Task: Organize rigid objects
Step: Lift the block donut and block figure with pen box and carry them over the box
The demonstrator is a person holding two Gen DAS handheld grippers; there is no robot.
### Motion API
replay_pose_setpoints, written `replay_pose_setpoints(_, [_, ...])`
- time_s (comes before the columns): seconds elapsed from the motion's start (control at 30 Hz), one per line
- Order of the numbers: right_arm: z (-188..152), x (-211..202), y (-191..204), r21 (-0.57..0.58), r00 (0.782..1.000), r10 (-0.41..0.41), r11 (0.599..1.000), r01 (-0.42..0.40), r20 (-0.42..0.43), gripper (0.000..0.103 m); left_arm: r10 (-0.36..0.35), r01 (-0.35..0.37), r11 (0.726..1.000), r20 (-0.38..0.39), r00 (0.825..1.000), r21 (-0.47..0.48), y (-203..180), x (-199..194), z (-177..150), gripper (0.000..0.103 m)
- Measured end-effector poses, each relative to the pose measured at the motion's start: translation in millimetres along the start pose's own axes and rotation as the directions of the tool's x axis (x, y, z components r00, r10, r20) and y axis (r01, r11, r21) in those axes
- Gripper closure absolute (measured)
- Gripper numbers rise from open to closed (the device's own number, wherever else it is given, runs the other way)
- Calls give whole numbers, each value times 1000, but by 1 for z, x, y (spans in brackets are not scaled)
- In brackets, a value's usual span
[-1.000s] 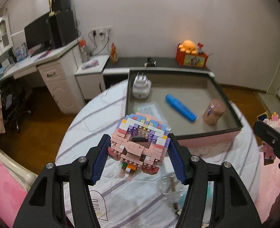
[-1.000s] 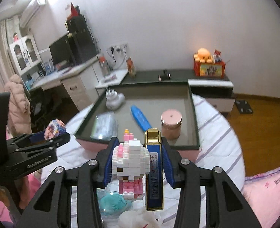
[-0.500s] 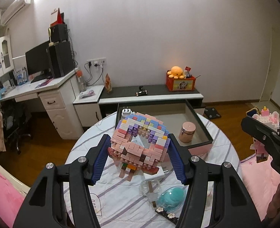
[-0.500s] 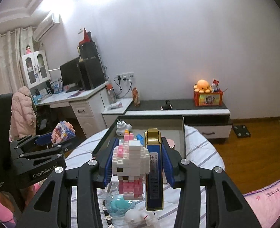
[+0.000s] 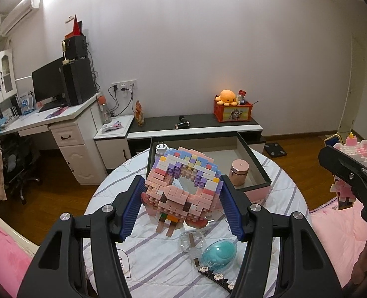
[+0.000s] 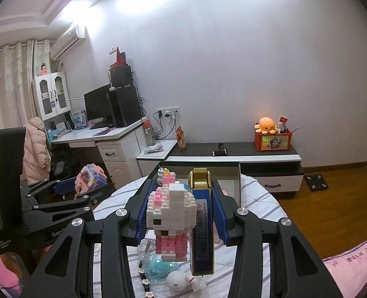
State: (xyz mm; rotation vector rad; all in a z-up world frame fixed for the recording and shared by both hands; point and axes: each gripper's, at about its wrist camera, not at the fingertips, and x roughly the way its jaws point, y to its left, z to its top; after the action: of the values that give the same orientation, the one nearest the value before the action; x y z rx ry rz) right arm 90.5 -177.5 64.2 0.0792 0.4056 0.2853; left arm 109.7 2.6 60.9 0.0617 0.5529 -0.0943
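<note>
My left tongs pinch a ring-shaped brick model of pink, lilac and blue blocks, its blue pads pressed to either flank; the model hangs clear above the round worktop with its striped cloth. My right tongs clamp two things side by side: a white-and-pink brick figure on the left and an upright blue-and-gold box on the right (the pads bear on the outer faces of the pair). Beyond both, a dark-walled tray with a pink base sits on the far half of the worktop; a pink cylindrical jar stands inside it, and a white plug-like item shows at its far left corner. On the near cloth lie a teal egg-shaped case, a clear glass piece and a dark strip with white flowers; a small white toy rests below the right tongs.
</note>
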Motion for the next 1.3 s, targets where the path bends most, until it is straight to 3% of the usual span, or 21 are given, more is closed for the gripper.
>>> replay_pose_setpoints(0.47, [-2,6,3,-7,1000,-3,1000,3,-6,58,-1,1,1000,-7,1000,-5,1,8,3,42])
replay_pose_setpoints(0.77, [4,23,2,-7,1000,-11,1000,11,-22,58,3,-3,1000,-30,1000,-1,1,36,15,42])
replay_pose_setpoints(1.03, [12,68,-15,19,998,-10,1000,12,-69,58,23,-22,1000,-124,992,3,1,96,32,42])
replay_pose_setpoints(1.3, [13,147,-31,2,979,9,1000,-9,-206,58,53,-43,998,-257,965,41,-4,174,42,42])
